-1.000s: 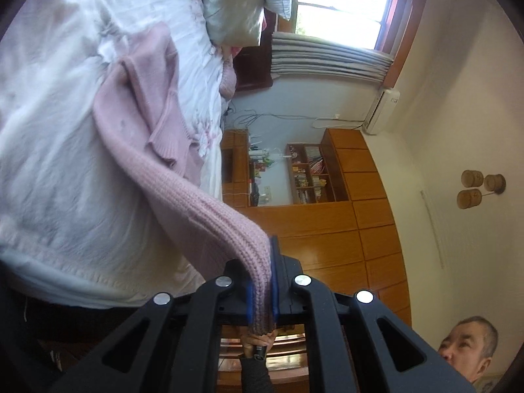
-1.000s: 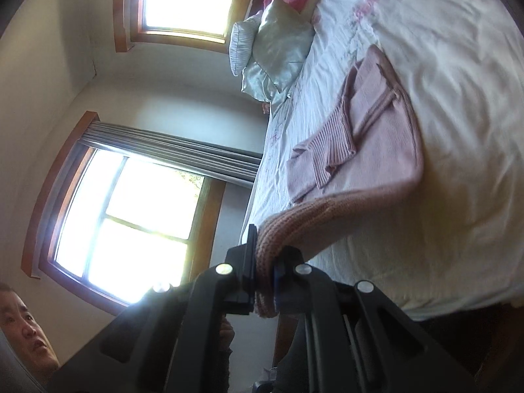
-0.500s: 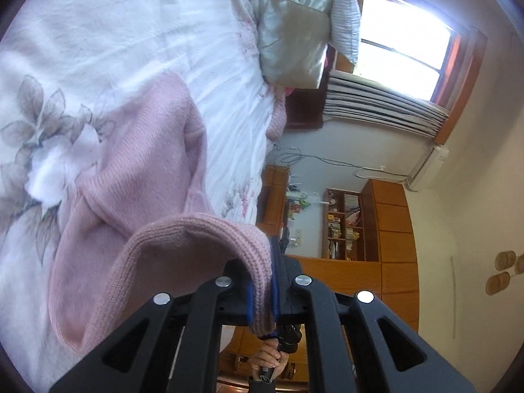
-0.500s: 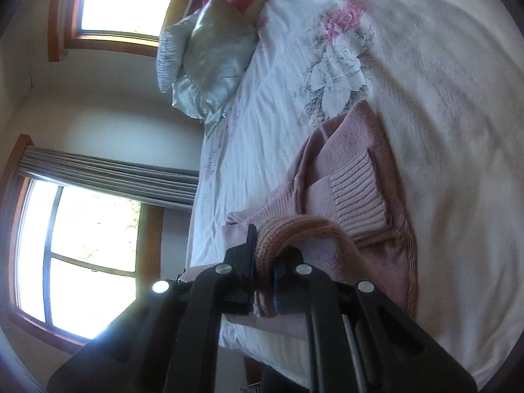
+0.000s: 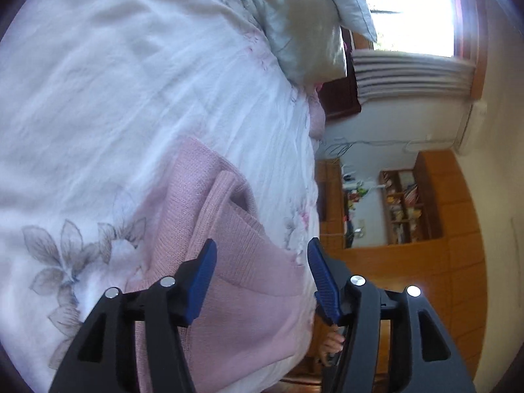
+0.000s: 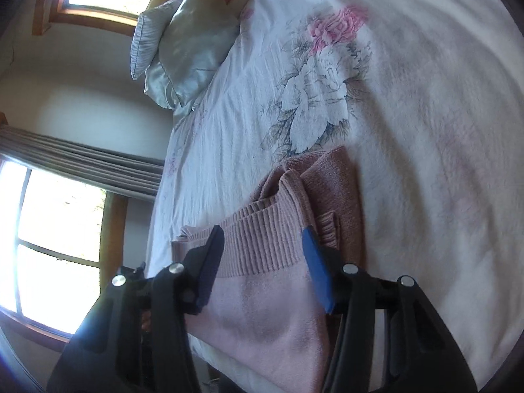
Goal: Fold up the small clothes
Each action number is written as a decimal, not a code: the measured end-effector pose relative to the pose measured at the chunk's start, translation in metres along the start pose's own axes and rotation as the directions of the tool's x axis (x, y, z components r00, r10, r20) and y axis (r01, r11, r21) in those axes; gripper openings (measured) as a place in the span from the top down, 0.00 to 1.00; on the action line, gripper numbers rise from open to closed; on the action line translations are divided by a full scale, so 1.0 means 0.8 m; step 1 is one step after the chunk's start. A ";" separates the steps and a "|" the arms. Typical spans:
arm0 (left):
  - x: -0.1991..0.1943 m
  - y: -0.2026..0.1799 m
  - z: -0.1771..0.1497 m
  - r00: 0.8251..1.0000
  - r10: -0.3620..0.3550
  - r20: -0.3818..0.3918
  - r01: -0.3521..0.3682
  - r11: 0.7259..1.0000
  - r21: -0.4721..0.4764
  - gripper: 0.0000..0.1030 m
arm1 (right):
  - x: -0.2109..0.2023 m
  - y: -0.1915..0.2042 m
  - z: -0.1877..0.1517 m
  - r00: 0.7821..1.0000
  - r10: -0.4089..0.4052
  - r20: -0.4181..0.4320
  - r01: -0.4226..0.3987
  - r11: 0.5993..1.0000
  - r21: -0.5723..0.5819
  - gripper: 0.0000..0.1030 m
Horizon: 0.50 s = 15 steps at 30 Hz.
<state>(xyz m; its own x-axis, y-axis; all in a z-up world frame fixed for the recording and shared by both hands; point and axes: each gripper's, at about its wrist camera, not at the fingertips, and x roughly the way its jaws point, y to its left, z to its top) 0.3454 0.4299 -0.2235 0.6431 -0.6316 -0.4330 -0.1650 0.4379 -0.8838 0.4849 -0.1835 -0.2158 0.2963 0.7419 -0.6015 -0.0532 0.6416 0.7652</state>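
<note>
1. Both tongs, left (image 5: 260, 276) and right (image 6: 262, 263), now stand spread and empty; half a second ago each pinched the pink sweater (image 5: 229, 262).
2. The sweater lies released on the bedspread (image 6: 409, 114), directly beneath and ahead of both tongs, apparently doubled over, so this fold looks laid.
3. No brand, label or writing is readable.

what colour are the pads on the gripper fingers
Blue pads on black fingers, on both grippers; clearest in the left wrist view, above the pink sweater.
</note>
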 end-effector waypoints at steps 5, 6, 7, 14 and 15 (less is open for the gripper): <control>0.023 -0.019 0.017 0.985 0.169 -0.032 -0.164 0.979 0.123 0.39 | 0.032 0.003 0.004 0.996 -0.077 -0.043 0.074 0.994 -0.079 0.55; 0.030 -0.021 0.019 0.979 0.198 -0.045 -0.190 0.971 0.145 0.39 | 0.039 0.003 0.005 0.995 -0.086 -0.049 0.082 0.993 -0.085 0.55; 0.037 -0.024 0.020 0.972 0.227 -0.059 -0.215 0.962 0.167 0.39 | 0.046 0.003 0.007 0.994 -0.095 -0.056 0.090 0.992 -0.089 0.55; 0.070 -0.037 0.029 0.934 0.344 -0.097 -0.309 0.914 0.265 0.43 | 0.077 0.003 0.025 0.985 -0.149 -0.088 0.139 0.984 -0.108 0.55; 0.071 -0.036 0.029 0.933 0.343 -0.105 -0.307 0.915 0.263 0.57 | 0.081 0.003 0.026 0.983 -0.155 -0.096 0.144 0.983 -0.114 0.55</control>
<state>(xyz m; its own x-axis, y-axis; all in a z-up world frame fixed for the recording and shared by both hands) 0.4043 0.3963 -0.2183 0.4654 -0.5061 -0.7262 -0.1515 0.7628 -0.6287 0.5237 -0.1380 -0.2486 0.2084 0.6486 -0.7320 -0.1181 0.7597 0.6395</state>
